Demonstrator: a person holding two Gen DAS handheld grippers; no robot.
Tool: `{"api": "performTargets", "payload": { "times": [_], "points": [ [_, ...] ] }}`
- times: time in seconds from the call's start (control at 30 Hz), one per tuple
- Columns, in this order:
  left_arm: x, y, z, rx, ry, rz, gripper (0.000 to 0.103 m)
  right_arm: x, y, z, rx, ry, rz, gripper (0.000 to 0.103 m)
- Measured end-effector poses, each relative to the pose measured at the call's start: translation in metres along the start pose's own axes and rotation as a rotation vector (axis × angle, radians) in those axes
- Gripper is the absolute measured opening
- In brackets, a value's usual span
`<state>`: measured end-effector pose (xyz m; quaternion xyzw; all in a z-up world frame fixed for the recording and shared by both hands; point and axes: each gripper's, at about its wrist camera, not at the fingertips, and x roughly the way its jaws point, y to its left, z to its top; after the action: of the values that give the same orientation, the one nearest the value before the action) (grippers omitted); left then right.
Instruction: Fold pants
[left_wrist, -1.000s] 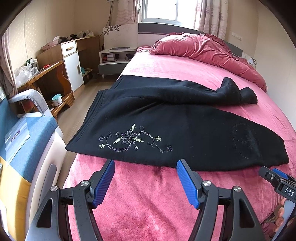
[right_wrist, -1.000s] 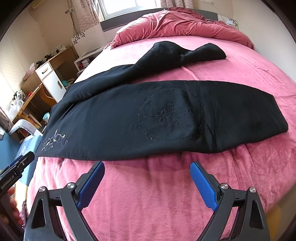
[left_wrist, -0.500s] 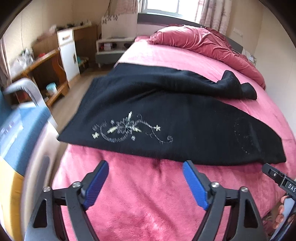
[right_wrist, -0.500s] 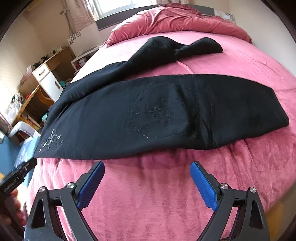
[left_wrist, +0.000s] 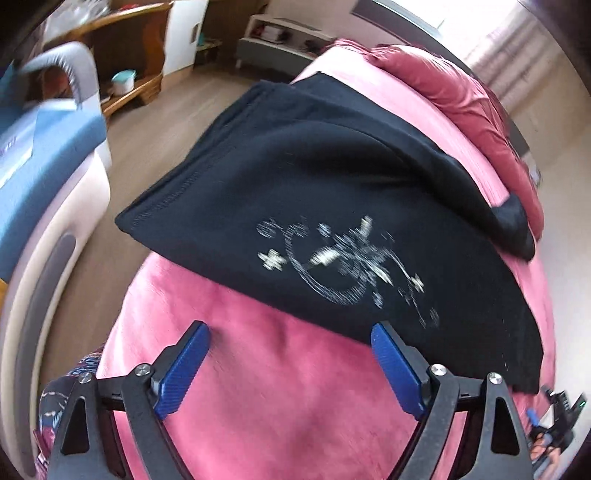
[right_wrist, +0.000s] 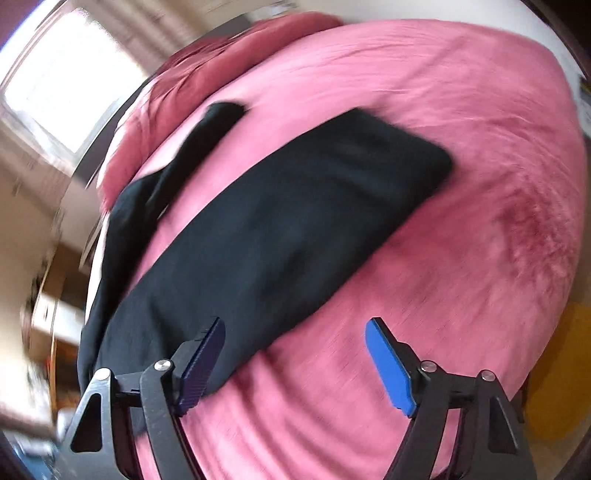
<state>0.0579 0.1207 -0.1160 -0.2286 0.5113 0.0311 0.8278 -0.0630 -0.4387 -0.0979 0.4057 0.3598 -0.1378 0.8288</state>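
Black pants (left_wrist: 314, 192) with pale floral embroidery (left_wrist: 343, 258) lie spread across a pink bed (left_wrist: 280, 398). Their waist end hangs over the bed's left edge. My left gripper (left_wrist: 288, 347) is open and empty, just short of the pants' near hem. In the right wrist view the pants (right_wrist: 280, 229) run diagonally, one leg end at the upper right. My right gripper (right_wrist: 295, 343) is open and empty, its left finger (right_wrist: 201, 365) over the pants' near edge. Both views are blurred.
A crumpled pink duvet (left_wrist: 461, 92) lies at the bed's head. A blue and white chair (left_wrist: 40, 155) stands left of the bed. A wooden desk (left_wrist: 122, 55) and a low shelf (left_wrist: 280, 40) stand across the wooden floor. A window (right_wrist: 62, 85) is behind the bed.
Both grippers have swung closer to the pants and tilted. The left now looks down at the embroidered waist end; the right has rolled and reached the near edge. Both stay open.
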Motion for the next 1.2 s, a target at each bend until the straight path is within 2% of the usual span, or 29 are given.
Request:
{"api": "performTargets", "payload": {
  "times": [0.03,0.07,0.13,0.27,0.37,0.43,0.5,0.6,0.67,0.8,0.9,1.03,1.2],
  "points": [
    [0.001,0.003,0.002,-0.012,0.001,0.003,0.078,0.007,-0.008,0.013,0.035,0.002,0.002,0.076],
    [0.001,0.006,0.004,-0.022,-0.001,0.010,0.073,0.012,-0.012,0.018,0.057,0.004,-0.002,0.073],
    [0.002,0.013,0.009,-0.050,0.002,-0.005,0.072,0.024,-0.020,0.029,0.099,0.008,-0.006,0.068],
    [0.002,0.026,0.016,-0.116,-0.006,-0.018,0.056,0.040,-0.020,0.047,0.116,-0.014,-0.016,0.064],
    [0.004,0.035,0.024,-0.173,-0.007,-0.030,0.051,0.048,-0.015,0.055,0.101,-0.014,-0.030,0.063],
    [0.006,0.035,0.032,-0.188,-0.006,-0.036,0.049,0.050,-0.015,0.056,0.080,-0.014,-0.048,0.060],
    [0.006,0.037,0.036,-0.206,-0.011,-0.025,0.040,0.050,-0.010,0.058,0.042,-0.012,-0.083,0.044],
    [0.010,0.044,0.044,-0.257,-0.017,-0.039,0.025,0.051,-0.006,0.062,0.006,-0.005,-0.105,0.029],
    [0.013,0.050,0.051,-0.275,-0.018,-0.039,0.012,0.050,-0.005,0.066,-0.005,-0.001,-0.109,0.025],
    [0.004,0.046,0.050,-0.251,-0.052,-0.031,0.007,0.043,0.004,0.071,-0.034,-0.010,-0.107,0.016],
    [-0.017,0.037,0.047,-0.206,-0.091,-0.030,0.007,0.024,0.012,0.075,-0.077,-0.042,-0.104,0.015],
    [-0.042,0.034,0.043,-0.199,-0.125,-0.070,0.007,-0.004,0.013,0.080,-0.094,-0.083,-0.072,0.015],
    [-0.076,0.033,0.023,-0.178,-0.143,-0.092,0.006,-0.032,0.002,0.076,-0.098,-0.105,-0.073,0.015]
  ]
}}
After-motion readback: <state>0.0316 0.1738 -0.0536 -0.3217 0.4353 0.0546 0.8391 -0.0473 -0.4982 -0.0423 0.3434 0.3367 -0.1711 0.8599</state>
